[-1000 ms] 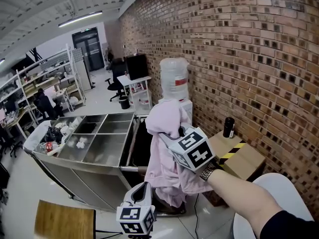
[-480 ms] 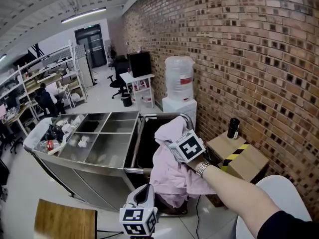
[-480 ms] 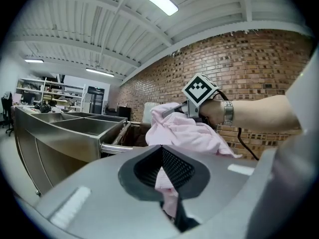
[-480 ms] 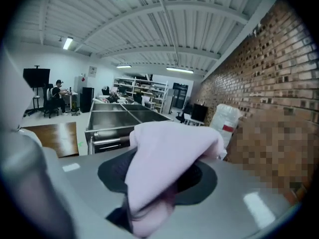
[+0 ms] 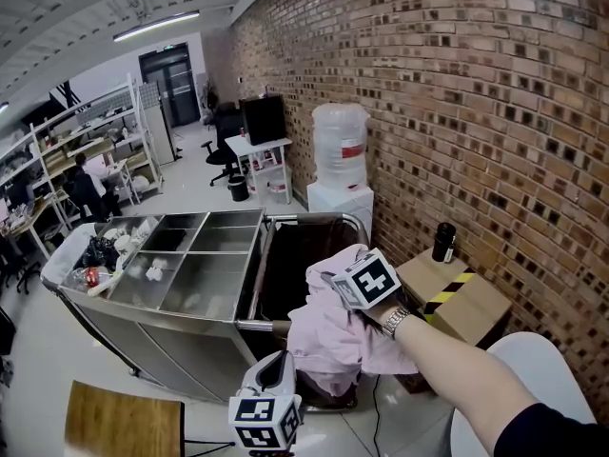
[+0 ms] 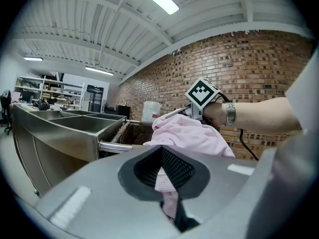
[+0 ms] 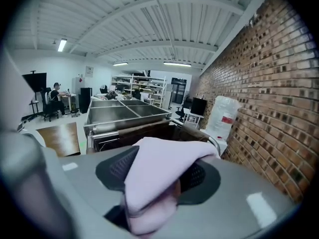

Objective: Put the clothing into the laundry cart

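Head view: the crumpled pale-pink cloth garment (image 5: 328,336) hangs over the near rim of the dark, metal-railed laundry cart (image 5: 285,265), not fully in. Left gripper view: left gripper (image 6: 160,151) fingers closed, empty. Right gripper view: right gripper (image 7: 167,157) fingers opening, garment between them.

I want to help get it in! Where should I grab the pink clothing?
Grab the bunched hanging part of the pink clothing from the near side, below the cart rim; it droops outside, so lifting there probably tips it in.
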A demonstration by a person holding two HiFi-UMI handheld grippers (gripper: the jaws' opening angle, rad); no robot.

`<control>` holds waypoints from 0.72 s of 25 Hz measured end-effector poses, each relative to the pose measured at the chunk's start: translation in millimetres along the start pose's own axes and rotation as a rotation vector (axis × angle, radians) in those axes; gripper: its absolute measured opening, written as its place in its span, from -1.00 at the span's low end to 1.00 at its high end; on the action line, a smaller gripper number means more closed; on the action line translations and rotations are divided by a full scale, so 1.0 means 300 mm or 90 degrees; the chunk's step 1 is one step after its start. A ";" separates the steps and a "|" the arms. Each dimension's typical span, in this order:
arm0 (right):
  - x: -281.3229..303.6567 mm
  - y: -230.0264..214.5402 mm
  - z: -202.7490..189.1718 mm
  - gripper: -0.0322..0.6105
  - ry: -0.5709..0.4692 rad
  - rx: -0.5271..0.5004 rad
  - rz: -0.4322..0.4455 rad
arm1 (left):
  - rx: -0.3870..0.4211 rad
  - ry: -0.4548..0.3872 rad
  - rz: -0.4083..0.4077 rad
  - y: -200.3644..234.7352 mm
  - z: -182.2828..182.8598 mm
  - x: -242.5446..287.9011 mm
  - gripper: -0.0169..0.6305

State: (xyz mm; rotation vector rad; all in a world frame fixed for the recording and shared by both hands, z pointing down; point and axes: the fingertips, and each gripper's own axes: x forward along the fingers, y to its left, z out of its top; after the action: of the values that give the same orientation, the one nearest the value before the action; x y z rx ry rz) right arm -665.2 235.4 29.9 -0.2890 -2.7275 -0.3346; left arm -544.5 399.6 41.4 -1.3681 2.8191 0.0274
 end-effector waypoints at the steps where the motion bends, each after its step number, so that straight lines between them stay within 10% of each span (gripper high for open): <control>1: -0.003 -0.006 -0.002 -0.18 -0.001 0.004 -0.002 | -0.003 -0.002 -0.002 -0.004 0.004 0.001 -0.94; 18: -0.045 -0.153 -0.022 -0.18 0.015 0.138 -0.004 | -0.010 0.001 -0.009 -0.008 -0.005 -0.003 -0.94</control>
State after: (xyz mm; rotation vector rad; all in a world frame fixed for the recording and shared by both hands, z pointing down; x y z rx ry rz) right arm -661.7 188.1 21.8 -0.2156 -2.7108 -0.0426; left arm -542.0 398.7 42.9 -1.3915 2.8159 0.0489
